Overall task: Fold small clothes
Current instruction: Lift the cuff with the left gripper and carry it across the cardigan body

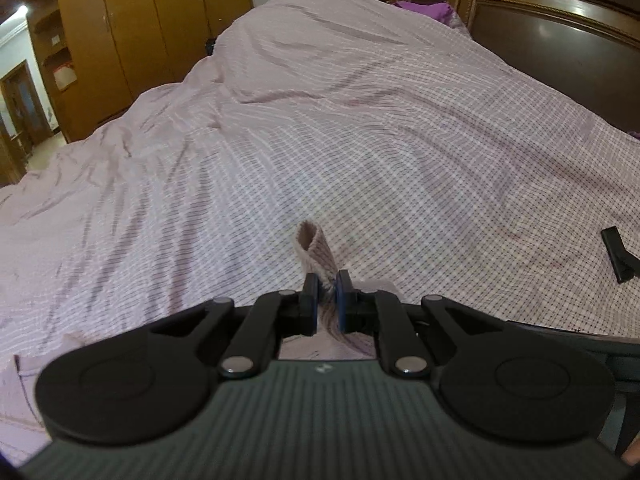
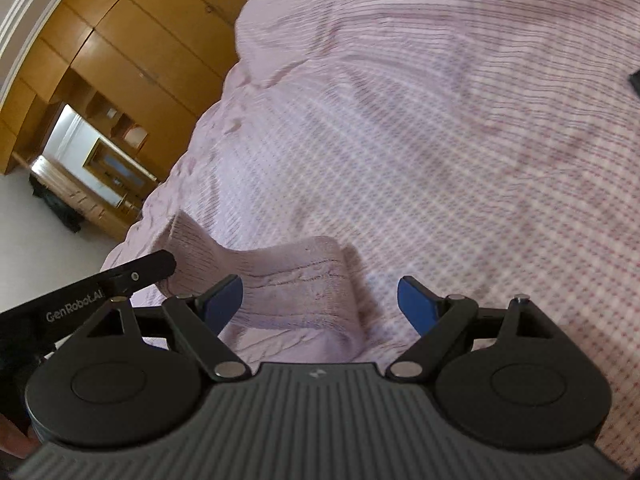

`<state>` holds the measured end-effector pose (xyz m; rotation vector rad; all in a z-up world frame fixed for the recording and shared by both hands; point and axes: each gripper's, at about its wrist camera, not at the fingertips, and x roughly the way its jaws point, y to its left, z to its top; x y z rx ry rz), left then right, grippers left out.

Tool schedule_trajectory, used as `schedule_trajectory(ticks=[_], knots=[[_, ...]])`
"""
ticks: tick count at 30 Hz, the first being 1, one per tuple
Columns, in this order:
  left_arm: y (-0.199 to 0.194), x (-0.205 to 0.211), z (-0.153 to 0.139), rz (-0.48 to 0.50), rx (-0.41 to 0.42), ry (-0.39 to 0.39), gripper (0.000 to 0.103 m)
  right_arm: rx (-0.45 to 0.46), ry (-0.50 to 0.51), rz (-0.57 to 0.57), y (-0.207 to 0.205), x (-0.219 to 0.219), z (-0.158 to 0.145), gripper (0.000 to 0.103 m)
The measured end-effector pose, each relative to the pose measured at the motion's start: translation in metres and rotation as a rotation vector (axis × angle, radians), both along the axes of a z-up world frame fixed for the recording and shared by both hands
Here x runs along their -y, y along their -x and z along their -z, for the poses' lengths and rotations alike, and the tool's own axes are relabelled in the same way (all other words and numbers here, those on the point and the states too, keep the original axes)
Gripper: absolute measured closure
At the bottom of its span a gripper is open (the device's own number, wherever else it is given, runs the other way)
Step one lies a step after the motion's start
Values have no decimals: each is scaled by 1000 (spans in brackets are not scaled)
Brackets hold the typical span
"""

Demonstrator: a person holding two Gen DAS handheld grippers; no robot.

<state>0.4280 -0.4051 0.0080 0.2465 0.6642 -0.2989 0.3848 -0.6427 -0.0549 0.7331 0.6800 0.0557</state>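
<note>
Left gripper (image 1: 328, 286) pinches a pink knitted garment (image 1: 314, 250) edge above the checked bedsheet (image 1: 360, 140). Right gripper (image 2: 320, 300) spread wide, garment between its pads, untouched.

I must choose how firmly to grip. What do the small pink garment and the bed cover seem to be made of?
Pink garment: probably soft knit, matte; ribbed rows and cable-like ridges show.
Bed cover: seemingly thin woven cloth, matte; fine check pattern, shallow wrinkles.
</note>
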Motion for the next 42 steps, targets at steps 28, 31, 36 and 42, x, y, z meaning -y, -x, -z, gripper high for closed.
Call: schedule_trajectory(ticks=[28,31,36,42], knots=[[-8,-138,-12,-164,21,12,92,-51,192,-209,-38,-118,4,14],[-8,-150,-17,-173,32,15,92,-44,210,-230,-40,-128,1,14],[-6,-167,-23,-188,44,5,92,-35,157,-253,-45,-140,-3,14],[-3,-189,-25,-217,41,0,92,-25,157,-272,-49,-158,-11,14]])
